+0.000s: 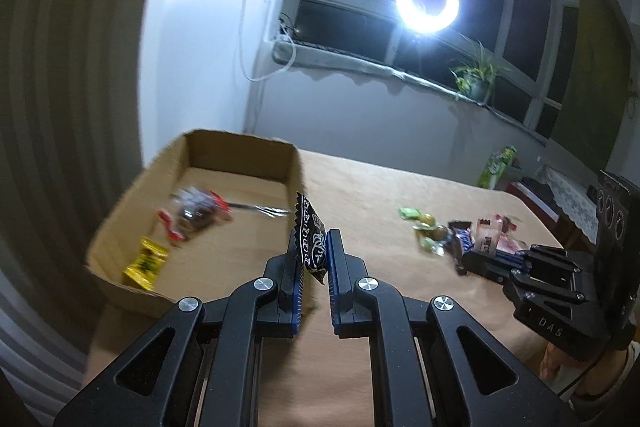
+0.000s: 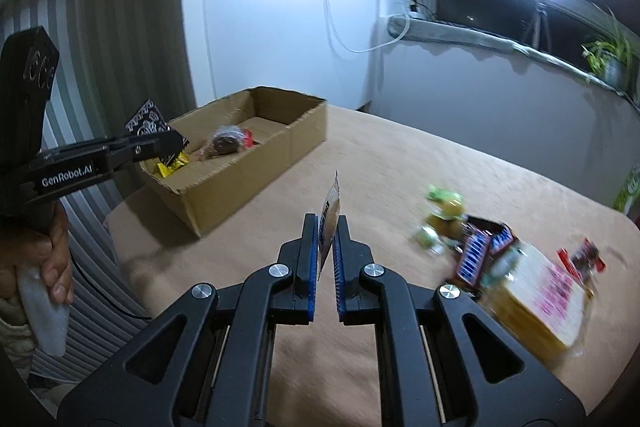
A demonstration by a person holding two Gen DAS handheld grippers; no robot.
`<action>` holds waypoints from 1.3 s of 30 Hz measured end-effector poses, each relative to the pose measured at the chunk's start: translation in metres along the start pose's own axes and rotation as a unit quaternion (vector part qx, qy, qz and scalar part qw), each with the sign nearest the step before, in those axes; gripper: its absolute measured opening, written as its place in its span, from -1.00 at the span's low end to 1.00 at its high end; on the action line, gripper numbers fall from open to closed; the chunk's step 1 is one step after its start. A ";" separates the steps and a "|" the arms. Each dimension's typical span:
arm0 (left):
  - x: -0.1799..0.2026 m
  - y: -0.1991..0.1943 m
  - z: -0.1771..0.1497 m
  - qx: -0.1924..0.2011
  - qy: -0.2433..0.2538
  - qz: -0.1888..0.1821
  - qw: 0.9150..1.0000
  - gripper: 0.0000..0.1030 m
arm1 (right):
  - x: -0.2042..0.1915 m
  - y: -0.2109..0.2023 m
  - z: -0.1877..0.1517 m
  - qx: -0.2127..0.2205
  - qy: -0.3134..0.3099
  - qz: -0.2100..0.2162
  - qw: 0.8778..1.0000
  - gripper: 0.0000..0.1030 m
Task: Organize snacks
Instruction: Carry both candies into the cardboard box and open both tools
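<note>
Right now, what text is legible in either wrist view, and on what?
"GenRobot.AI": side of the left tool, right wrist view.
"DAS": body of the right tool, left wrist view.
Black patterned packet in the left tool: markings unreadable.
Blue candy bars, pink-labelled pack: print blurred.

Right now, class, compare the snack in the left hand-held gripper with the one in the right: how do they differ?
The left hand-held gripper pinches a black packet with white patterning; the right hand-held gripper pinches a pale wrapper, seen edge-on. The black packet is nearer the cardboard box. Both are clamped above the table.
</note>
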State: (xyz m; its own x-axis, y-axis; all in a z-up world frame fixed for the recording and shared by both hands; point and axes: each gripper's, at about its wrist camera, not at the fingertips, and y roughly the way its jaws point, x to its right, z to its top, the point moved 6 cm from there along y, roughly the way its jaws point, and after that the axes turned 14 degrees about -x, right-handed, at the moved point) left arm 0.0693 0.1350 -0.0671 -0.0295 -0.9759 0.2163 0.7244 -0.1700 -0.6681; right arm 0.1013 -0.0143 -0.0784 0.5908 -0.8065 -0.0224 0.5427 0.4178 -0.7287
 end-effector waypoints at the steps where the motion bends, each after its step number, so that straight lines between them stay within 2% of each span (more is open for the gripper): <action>1: -0.004 -0.002 0.001 0.003 0.000 0.004 1.000 -0.82 | -0.005 0.003 0.004 0.000 -0.005 0.002 1.000 -0.86; 10: -0.043 -0.002 0.014 0.015 -0.017 0.021 1.000 -0.82 | -0.047 0.029 0.051 0.008 -0.052 0.024 0.998 -0.86; 18: -0.079 0.027 0.018 -0.006 -0.040 0.032 0.999 -0.82 | -0.088 0.069 0.098 0.019 -0.085 0.060 0.994 -0.86; 30: -0.093 0.059 0.033 -0.029 -0.043 0.032 0.998 -0.80 | -0.090 0.107 0.143 0.037 -0.087 0.077 0.993 -0.86; 31: -0.095 0.067 0.030 -0.049 -0.043 0.034 0.997 -0.76 | -0.090 0.116 0.144 0.028 -0.087 0.077 0.993 -0.80; 32: -0.096 0.072 0.028 -0.062 -0.043 0.037 0.996 -0.57 | -0.090 0.127 0.143 0.002 -0.088 0.077 0.993 -0.67; 33: -0.098 0.075 0.024 -0.073 -0.044 0.046 0.995 -0.34 | -0.088 0.141 0.140 -0.034 -0.085 0.076 0.993 -0.38; 34: -0.097 0.072 0.020 -0.071 -0.043 0.046 0.995 -0.23 | -0.085 0.147 0.136 -0.050 -0.075 0.075 0.993 -0.33; 35: -0.095 0.066 0.016 -0.066 -0.042 0.041 0.996 -0.02 | -0.081 0.144 0.132 -0.041 -0.066 0.076 0.994 -0.29; 37: -0.089 0.057 0.006 -0.060 -0.039 0.041 0.997 0.15 | -0.077 0.132 0.122 -0.027 -0.063 0.069 0.995 0.24; 39: -0.082 0.048 -0.002 -0.052 -0.033 0.046 0.997 0.26 | -0.069 0.121 0.111 -0.015 -0.048 0.060 0.997 0.32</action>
State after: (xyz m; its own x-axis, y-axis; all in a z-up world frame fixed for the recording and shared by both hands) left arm 0.1049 0.2068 -0.1182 0.0815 -0.9775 0.1945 0.6460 -0.0968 -0.7572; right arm 0.1922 0.1387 -0.0890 0.7058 -0.7069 -0.0461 0.4476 0.4954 -0.7444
